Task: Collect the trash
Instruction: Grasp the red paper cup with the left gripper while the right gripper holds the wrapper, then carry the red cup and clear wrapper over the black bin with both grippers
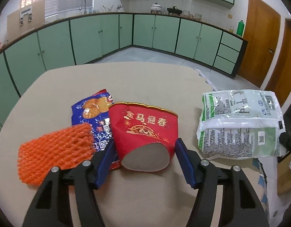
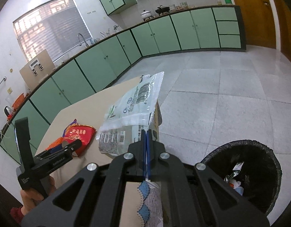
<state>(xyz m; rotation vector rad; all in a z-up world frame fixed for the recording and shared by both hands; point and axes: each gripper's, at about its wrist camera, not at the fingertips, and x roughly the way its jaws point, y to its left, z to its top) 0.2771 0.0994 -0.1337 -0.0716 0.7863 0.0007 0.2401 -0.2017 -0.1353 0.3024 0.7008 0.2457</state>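
The left hand-held gripper (image 1: 145,156) is straddling, unclamped, a light, crushable red paper cup (image 1: 145,132); the right hand-held gripper (image 2: 146,132) is pinching a flimsy plastic bag (image 2: 130,109) by its edge.

The left gripper (image 1: 144,152) fills the lower part of the left wrist view: matte black angular arms with triangular cut-outs, four round silver screw heads across them, and two flat blue fingers (image 1: 104,165) with finely ribbed inner faces. In the right wrist view the right gripper (image 2: 147,132) has the same black linkage across the bottom of the frame, four silver screws and thin blue fingers. At the lower left of that view, the other tool appears from the side as a black block with small white lettering, a hand (image 2: 29,196) beneath it, and a red sleeve cuff (image 2: 16,212) at the frame's edge.
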